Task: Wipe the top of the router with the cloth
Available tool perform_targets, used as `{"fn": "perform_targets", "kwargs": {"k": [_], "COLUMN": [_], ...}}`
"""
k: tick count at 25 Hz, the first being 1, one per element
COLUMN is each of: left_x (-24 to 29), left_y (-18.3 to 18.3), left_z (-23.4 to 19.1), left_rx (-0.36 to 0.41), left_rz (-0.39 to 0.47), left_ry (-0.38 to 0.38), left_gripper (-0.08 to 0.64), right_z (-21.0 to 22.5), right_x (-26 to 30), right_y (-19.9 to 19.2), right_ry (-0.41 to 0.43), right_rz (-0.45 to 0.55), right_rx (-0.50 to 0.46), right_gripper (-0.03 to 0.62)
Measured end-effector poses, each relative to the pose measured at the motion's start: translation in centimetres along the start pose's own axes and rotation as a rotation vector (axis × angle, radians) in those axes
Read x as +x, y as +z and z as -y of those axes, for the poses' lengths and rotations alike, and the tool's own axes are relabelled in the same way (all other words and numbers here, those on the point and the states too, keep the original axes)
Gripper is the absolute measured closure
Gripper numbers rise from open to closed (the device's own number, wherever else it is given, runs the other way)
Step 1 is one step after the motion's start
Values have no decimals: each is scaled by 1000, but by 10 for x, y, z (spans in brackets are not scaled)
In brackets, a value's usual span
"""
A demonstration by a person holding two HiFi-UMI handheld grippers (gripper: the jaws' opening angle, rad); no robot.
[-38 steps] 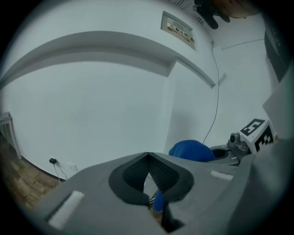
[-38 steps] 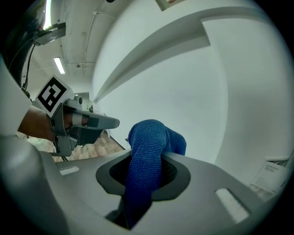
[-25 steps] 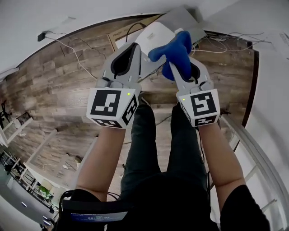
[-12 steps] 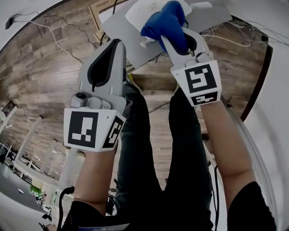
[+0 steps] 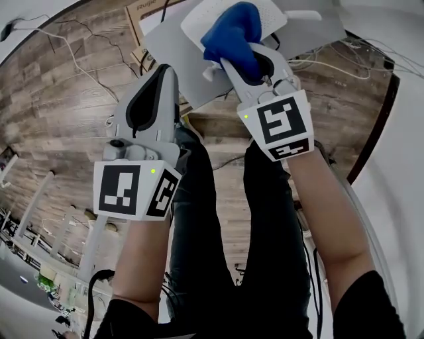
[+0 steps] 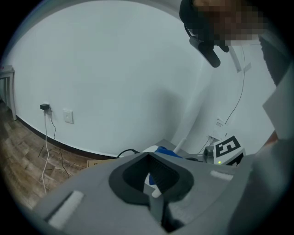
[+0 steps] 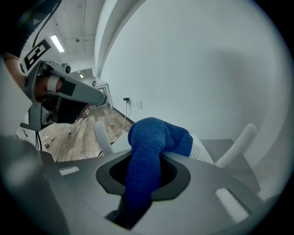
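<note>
Wood-plank flooring is spreading out below the person, with white walls closing the room and loose cables (image 5: 79, 56) trailing along the skirting. Nearest the head view, dark trousers and two bare forearms are leading up to the marker cubes.

The left gripper (image 5: 169, 71) is hanging just short of the worktop. Its jaws are pressed together with nothing between them, and it is taking no part in the job.

The right gripper (image 5: 226, 61) is reaching further forward. Its jaws are pinching a deep-blue knitted microfibre cloth (image 5: 232, 32), whose bunched free end is folding over the tips and lying on the flat white plastic router (image 5: 195, 23). The router is sitting on a pale grey worktop (image 5: 173, 58) against the wall, and the right gripper view is showing its white stick antennas (image 7: 238, 141) rising on either side.

The wiping itself appears to be in hand, with cloth and casing in contact. The next move probably calls for light downward pressure and a sweep across the lid, steering clear of the antennas so the light router is not pushed along.

Behind the worktop, a brown cardboard box (image 5: 141, 14) is showing dark print that is too small to read with confidence. The cubes are carrying only black-and-white square patterns.
</note>
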State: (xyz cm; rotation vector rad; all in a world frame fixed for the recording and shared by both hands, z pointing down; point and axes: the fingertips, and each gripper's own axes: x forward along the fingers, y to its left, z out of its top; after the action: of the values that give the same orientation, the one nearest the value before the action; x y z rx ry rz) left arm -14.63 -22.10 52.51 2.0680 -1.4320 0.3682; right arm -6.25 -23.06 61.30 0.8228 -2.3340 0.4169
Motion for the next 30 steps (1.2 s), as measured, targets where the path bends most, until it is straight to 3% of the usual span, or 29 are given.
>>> {"fn": "perform_targets", "kwargs": {"k": [11,20,30], "left_x": [23,40,38], "left_y": [22,33,34], "left_z": [18,39,22], "left_rx": [31,34,32], "left_rz": [8,1,1], "left_ry": [-19,-31,-20], "left_gripper": [558,558,558], "right_z": [45,115,102], "right_x": [-13,-32,-4], "right_y": [-4,-19,-1], "right_ry": [-80,-172,-130], "right_rz": [9,-1,-9], "right_rx": [48,109,47], "right_gripper": [486,486,488]}}
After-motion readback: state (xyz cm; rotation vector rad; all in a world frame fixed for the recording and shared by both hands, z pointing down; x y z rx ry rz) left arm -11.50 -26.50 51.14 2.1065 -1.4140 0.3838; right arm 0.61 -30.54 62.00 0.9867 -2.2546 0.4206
